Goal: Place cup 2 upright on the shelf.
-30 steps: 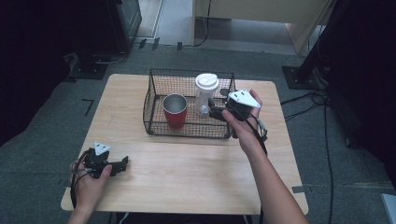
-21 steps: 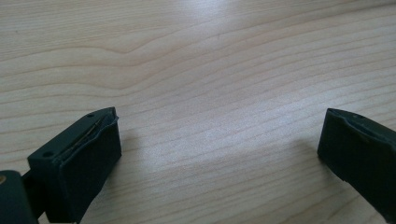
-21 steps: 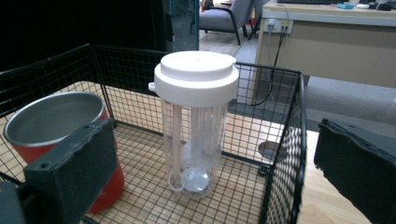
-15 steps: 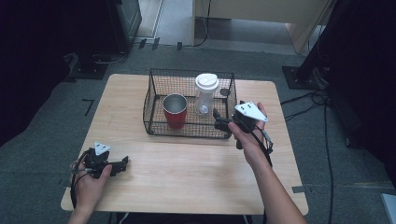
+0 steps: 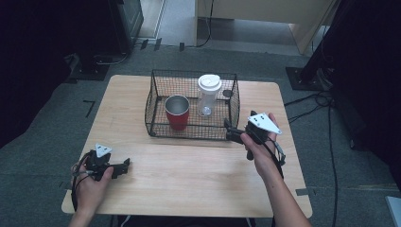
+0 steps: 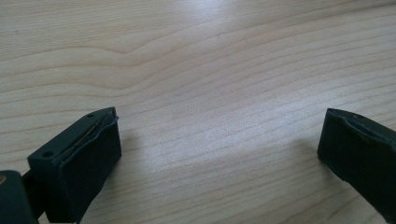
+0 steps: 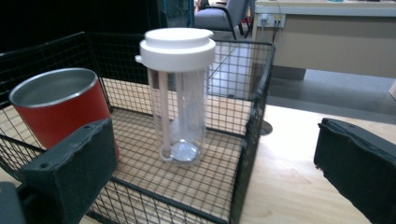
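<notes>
A black wire basket point(image 5: 156, 101) stands on the wooden table point(image 5: 189, 175) at mid-back. Inside it are a red metal cup point(image 5: 177, 112) on the left and a clear tumbler with a white lid point(image 5: 209, 94) on the right, both upright. My right gripper point(image 5: 230, 132) hovers open at the basket's front right corner, jaws pointing at it. In the right gripper view, the cup point(image 7: 56, 109) and tumbler point(image 7: 180, 93) stand beyond the open right gripper point(image 7: 215, 163). My left gripper point(image 5: 124, 166) rests low at the table's front left, open over bare wood point(image 6: 219, 70).
The basket's mesh wall point(image 7: 254, 121) rises between my right gripper and the tumbler. Bare tabletop spreads in front of the basket and to its right. Cables point(image 5: 326, 101) and a dark stand base point(image 5: 307, 78) lie on the floor beyond the table's right edge.
My right gripper has drawn back from the basket's right rim, towards the person and lower, to the front right corner. The left gripper has stayed put.
</notes>
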A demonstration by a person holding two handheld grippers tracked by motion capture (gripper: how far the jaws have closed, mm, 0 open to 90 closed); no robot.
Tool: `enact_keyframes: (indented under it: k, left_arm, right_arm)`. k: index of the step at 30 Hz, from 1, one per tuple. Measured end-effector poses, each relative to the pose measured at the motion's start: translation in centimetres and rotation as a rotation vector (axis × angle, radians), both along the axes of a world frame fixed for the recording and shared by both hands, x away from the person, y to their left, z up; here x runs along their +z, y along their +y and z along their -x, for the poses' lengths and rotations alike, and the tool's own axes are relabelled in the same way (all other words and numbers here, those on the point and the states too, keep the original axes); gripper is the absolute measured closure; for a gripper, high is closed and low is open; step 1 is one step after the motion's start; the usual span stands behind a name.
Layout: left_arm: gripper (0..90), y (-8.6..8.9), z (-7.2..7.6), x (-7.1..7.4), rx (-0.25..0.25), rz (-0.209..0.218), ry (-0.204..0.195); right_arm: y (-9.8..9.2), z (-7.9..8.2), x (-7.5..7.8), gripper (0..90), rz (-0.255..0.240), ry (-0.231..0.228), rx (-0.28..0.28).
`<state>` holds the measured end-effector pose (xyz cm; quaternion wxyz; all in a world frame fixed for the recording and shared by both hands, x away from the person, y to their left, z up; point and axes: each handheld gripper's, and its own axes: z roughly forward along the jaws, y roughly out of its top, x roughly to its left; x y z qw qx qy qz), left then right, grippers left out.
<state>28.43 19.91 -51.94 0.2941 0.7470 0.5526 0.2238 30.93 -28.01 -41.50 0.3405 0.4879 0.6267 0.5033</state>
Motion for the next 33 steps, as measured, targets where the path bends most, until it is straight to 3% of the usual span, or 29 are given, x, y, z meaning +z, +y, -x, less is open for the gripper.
enact_keyframes:
  k: [15, 33]
  left_arm:
    - [0.1, 0.0, 0.0, 0.0, -0.001, -0.001, 0.001]
    - [0.1, 0.0, 0.0, 0.0, -0.001, -0.001, 0.001]
  right_arm:
    - [-3.9, 1.8, -2.7, 0.0, -0.006, 0.043, -0.059]
    - [-9.1, 4.4, -7.4, 0.0, 0.008, 0.131, -0.158]
